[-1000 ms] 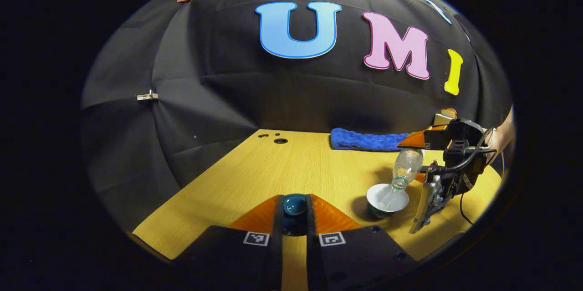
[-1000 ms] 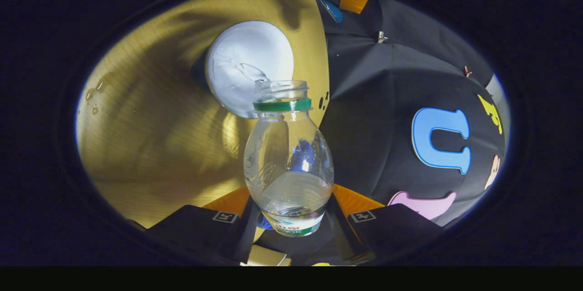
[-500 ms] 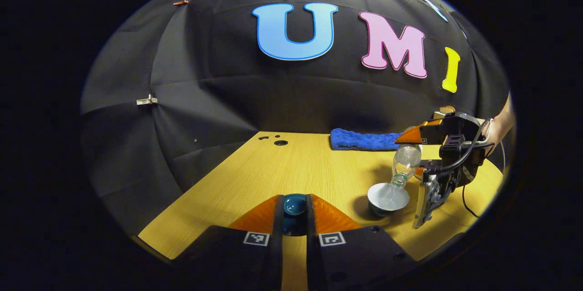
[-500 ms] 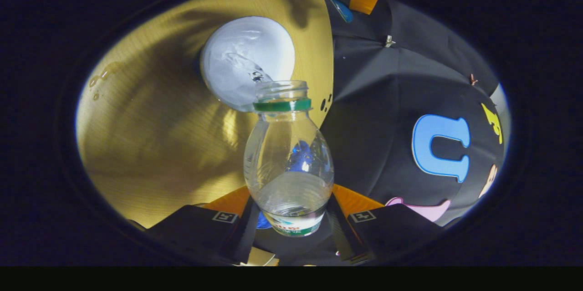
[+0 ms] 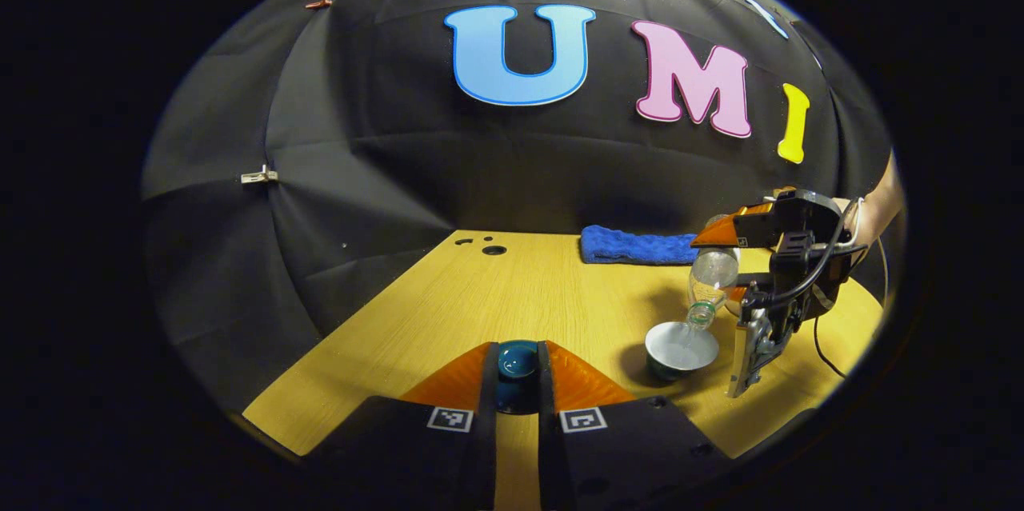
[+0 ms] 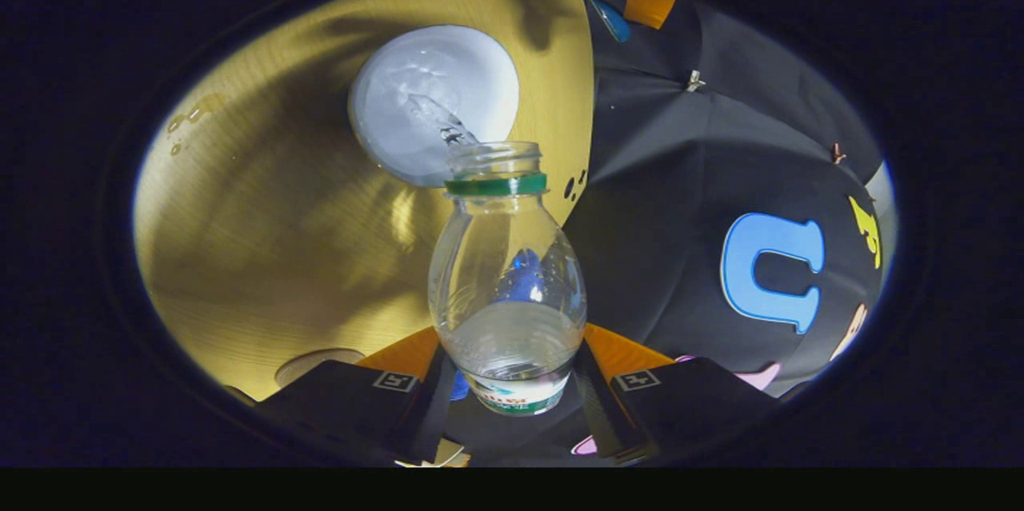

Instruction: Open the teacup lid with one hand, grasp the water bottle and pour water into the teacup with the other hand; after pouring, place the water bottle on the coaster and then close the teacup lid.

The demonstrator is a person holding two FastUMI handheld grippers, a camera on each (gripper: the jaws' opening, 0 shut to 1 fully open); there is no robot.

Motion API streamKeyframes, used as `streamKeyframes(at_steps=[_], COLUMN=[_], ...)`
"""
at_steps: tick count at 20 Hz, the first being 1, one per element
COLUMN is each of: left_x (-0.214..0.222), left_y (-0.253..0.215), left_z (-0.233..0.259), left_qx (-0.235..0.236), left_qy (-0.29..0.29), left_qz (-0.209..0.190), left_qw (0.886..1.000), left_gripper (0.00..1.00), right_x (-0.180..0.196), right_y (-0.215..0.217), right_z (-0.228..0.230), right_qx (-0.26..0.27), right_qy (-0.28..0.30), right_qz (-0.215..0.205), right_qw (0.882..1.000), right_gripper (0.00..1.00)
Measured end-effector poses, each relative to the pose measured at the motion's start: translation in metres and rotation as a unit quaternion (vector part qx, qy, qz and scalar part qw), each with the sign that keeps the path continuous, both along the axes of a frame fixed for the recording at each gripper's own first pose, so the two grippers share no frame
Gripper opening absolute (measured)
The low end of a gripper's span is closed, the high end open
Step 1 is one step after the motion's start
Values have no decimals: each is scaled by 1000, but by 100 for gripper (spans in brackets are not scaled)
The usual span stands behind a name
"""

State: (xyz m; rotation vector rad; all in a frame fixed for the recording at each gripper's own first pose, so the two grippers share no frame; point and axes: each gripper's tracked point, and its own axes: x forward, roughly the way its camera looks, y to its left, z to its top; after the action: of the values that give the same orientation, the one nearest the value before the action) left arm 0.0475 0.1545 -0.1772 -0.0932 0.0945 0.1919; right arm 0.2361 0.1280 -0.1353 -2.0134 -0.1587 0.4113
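— The right claw [image 6: 512, 395] is clenched on the water bottle [image 6: 506, 287], tipped neck-down; water runs into the teacup [image 5: 681, 349] on the counter [image 5: 480, 303].

— And the left claw [image 5: 518, 383]?

— It grips the teacup lid [image 5: 518, 359], held low, just above the counter. Pouring is the step. Next, I think: turn the bottle upright, bring it to the coaster [image 6: 316, 363].
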Motion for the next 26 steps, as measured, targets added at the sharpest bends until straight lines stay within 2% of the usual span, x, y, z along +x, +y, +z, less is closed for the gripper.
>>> streamKeyframes(at_steps=[5, 6, 7, 14, 15, 16, 26], left_x=[-2, -2, -2, -7, -8, -10, -16], left_y=[2, 2, 2, 3, 4, 6, 13], left_z=[2, 3, 3, 5, 4, 3, 3], left_qx=[1, 1, -1, -6, -7, -8, -3], left_qy=[-3, -4, -4, -7, -7, -6, -5], left_qz=[2, 2, 2, 2, 3, 4, 10], left_qw=[1000, 1000, 1000, 1000, 1000, 1000, 1000], left_gripper=[25, 22, 25, 25, 22, 25, 25], right_x=[-1, -1, -1, 3, 3, 3, 5], right_y=[4, 5, 7, 10, 10, 11, 15], right_z=[1, 3, 4, 11, 11, 12, 15], right_qx=[-12, -15, -18, -56, -59, -64, -109], right_qy=[-1, -1, -1, -1, 0, -1, 4], right_qz=[5, 8, 11, 19, 18, 19, 32], right_qw=[1000, 1000, 1000, 998, 998, 998, 993], right_gripper=[73, 73, 73, 73, 74, 74, 74])
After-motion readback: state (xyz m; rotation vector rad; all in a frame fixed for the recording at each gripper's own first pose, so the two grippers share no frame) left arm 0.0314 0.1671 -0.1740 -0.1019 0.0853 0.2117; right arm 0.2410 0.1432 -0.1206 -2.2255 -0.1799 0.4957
